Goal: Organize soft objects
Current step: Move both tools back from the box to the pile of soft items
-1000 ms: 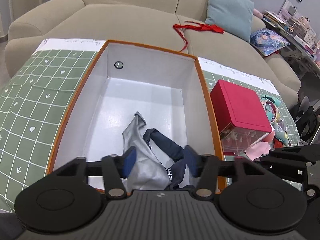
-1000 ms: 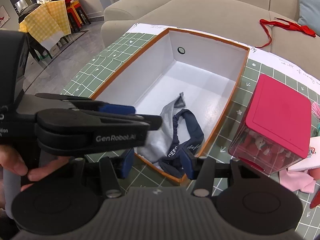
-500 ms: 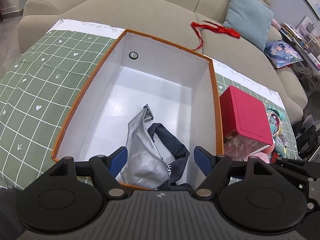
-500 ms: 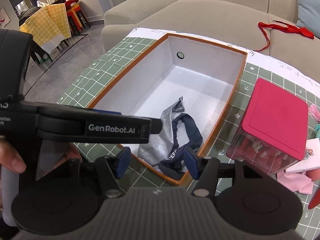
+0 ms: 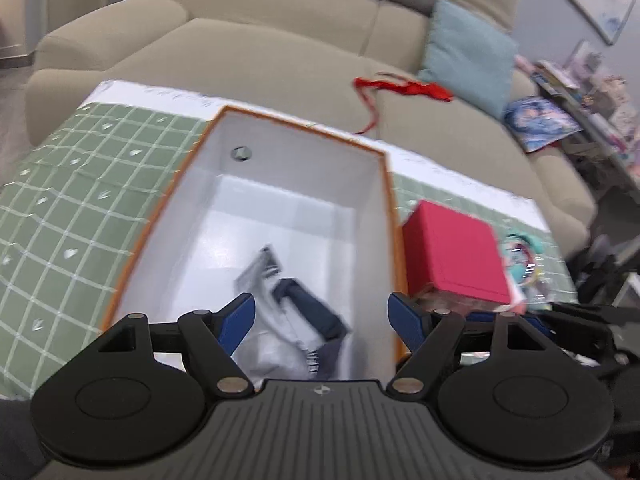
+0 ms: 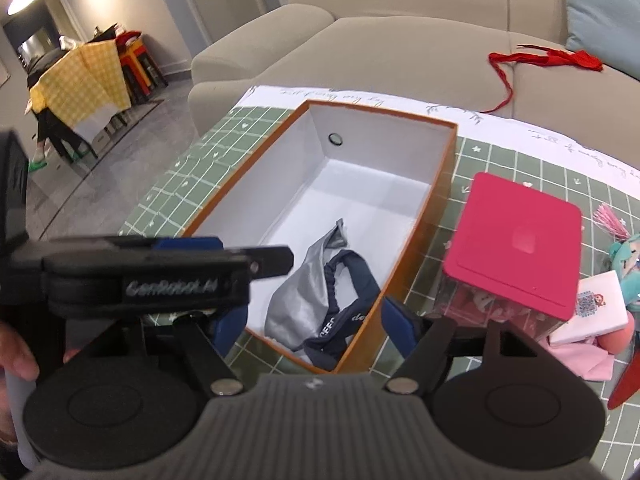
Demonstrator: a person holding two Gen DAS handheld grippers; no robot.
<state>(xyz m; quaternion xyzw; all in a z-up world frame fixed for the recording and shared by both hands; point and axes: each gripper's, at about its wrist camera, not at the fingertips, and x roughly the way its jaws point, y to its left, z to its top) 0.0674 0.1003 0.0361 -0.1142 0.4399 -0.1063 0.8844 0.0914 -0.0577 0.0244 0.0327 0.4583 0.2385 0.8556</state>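
Note:
An orange-rimmed box with a white inside (image 5: 384,208) (image 6: 444,168) stands on the green grid mat (image 5: 80,208). A grey cloth with a navy elastic band (image 5: 304,320) (image 6: 320,292) lies crumpled at the box's near end. My left gripper (image 5: 322,312) hangs open over that end with nothing between its blue pads. In the right wrist view it reaches in from the left (image 6: 272,260). My right gripper (image 6: 314,320) is above the box's near corner. Its jaws are opening, and the cloth lies below them, untouched.
A red-lidded clear box (image 5: 452,256) (image 6: 516,240) stands right of the orange box. Beyond it lie a teal plush toy (image 6: 628,256), a white card (image 6: 596,308) and pink fabric (image 6: 588,360). A red ribbon (image 5: 400,88) lies on the beige sofa behind.
Both pairs of jaws have spread wider and let go of the cloth, which stays in the box's near end. Both grippers have drawn back and up a little.

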